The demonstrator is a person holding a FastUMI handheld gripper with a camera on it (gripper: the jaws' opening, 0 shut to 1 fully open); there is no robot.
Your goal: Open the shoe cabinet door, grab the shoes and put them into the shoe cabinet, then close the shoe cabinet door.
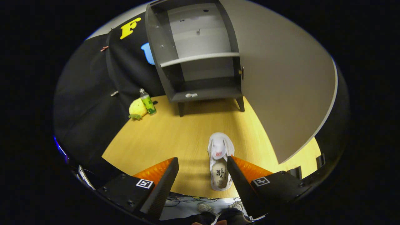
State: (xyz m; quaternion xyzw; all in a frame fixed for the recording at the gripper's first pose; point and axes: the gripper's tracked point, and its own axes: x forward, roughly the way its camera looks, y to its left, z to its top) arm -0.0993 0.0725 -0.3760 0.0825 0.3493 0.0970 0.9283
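**Caller:** Fingers first, right under the lens — the gripper is spread wide, nothing pinched, and it hangs above the wooden floor.

**Analyst:** And the shoe? Take that as our landmark.

**Caller:** White slipper with a plush animal face on its toe, lying flat in the gap, much nearer the right finger than the left. Its heel end points back toward the gripper, toe toward the cabinet.

**Analyst:** Whether that right finger touches the sole edge, I can't tell; it overlaps it from this angle.

**Caller:** Beyond the shoe's toe stands the shoe cabinet, dark frame, one pale shelf across the middle, both compartments bare. Its door is swung right out, a big pale panel running off to the shoe's right.

**Analyst:** So by my reading the opening step is done and we're into the grab.

**Caller:** Left of the cabinet's foot, well apart from the shoe: a green bottle beside a yellow plush toy.

**Analyst:** Next move, I'd say: shift right so the slipper sits centred, come down, close across its sides, then carry it forward into a compartment. Door shuts last.
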